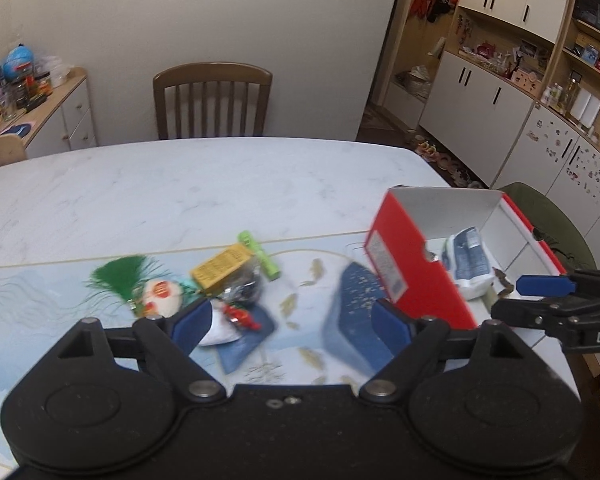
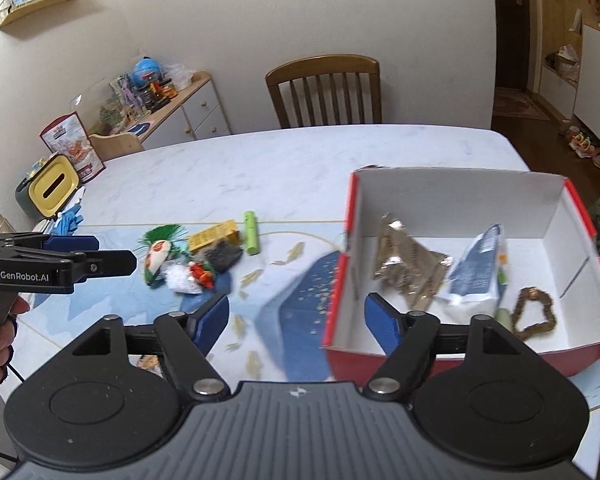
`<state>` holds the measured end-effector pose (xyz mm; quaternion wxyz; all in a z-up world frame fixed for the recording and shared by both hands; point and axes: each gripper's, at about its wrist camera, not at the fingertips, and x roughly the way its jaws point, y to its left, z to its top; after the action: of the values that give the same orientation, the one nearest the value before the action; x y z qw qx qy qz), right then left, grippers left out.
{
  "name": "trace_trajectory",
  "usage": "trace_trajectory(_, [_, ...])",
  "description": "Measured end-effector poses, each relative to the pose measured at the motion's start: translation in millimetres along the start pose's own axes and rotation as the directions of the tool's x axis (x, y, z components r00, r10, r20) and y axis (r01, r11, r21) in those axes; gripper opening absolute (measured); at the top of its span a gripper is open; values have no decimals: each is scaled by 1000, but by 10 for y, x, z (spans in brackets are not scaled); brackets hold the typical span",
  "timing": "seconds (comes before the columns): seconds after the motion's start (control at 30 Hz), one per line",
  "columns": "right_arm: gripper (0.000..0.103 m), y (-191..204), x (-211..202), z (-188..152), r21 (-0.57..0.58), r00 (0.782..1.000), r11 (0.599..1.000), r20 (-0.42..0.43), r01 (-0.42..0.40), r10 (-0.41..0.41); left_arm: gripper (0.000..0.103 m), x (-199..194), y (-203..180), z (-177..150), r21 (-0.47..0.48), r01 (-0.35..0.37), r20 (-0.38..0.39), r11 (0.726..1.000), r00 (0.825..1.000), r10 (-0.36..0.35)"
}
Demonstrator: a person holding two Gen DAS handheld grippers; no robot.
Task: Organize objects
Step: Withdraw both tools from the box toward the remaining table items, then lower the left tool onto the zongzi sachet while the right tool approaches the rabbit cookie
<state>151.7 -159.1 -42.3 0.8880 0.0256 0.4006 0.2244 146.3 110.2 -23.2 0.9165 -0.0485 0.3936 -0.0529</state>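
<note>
A red box with a white inside (image 2: 452, 208) stands on the right of the mat, its red side wall (image 1: 412, 268) close to my left gripper. It holds a brown foil packet (image 2: 408, 264), a blue and white pouch (image 2: 480, 268) and a brown bead loop (image 2: 536, 312). A pile lies left of it: a green tube (image 2: 251, 233), a yellow box (image 2: 214, 235), a green tassel ornament (image 2: 158, 254), a black bundle (image 2: 222, 258) and a white bag with a red piece (image 2: 184, 276). My left gripper (image 1: 292, 324) hovers open between pile and box. My right gripper (image 2: 296, 322) is open and empty at the box's near left corner.
A picture mat with fish (image 1: 300, 280) covers the near part of the marble table (image 1: 180, 184). A wooden chair (image 1: 212, 100) stands at the far edge. A yellow-lidded container (image 2: 56, 190) and blue gloves (image 2: 70, 216) sit at the table's left end.
</note>
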Motion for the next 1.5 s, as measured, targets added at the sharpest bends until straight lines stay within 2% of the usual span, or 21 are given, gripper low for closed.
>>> trace_trajectory(0.13, [79,219,98,-53,-17,1000,1000,-13,-18,18,92,-15,208,-42,-3,-9,1,1000,1000,9])
trace_trajectory(0.2, [84,336,153,-82,-37,999,999,-23,-32,31,100,-7,311,-60,-7,-18,0,1000,1000,18])
trace_trajectory(0.27, [84,455,225,-117,-52,998,997,-38,-48,46,102,7,422,-84,-18,-24,3,1000,1000,24])
trace_trajectory(0.47, [84,756,496,-241,-75,992,993,-99,-88,81,102,166,772,-121,-88,-69,-22,994,997,67])
trace_trajectory(0.73, [84,1128,869,-379,-155,975,977,-188,-144,114,102,371,1088,-114,-131,-116,-33,985,993,113])
trace_trajectory(0.97, [84,1344,1114,-455,-213,960,961,-252,-177,121,102,696,1289,-81,-218,-92,-75,972,994,78])
trace_trajectory(1.17, [84,1450,1277,-477,-251,953,950,-280,-187,113,102,926,1350,-44,-224,-110,-97,968,991,91])
trace_trajectory(1.33, [84,1479,1351,-489,-266,951,945,-291,-189,108,101,1094,1420,-41,-260,-106,-128,960,989,75])
trace_trajectory(1.5, [84,1507,1452,-513,-271,944,942,-309,-200,112,98,1210,1434,-42,-250,-105,-148,963,987,69])
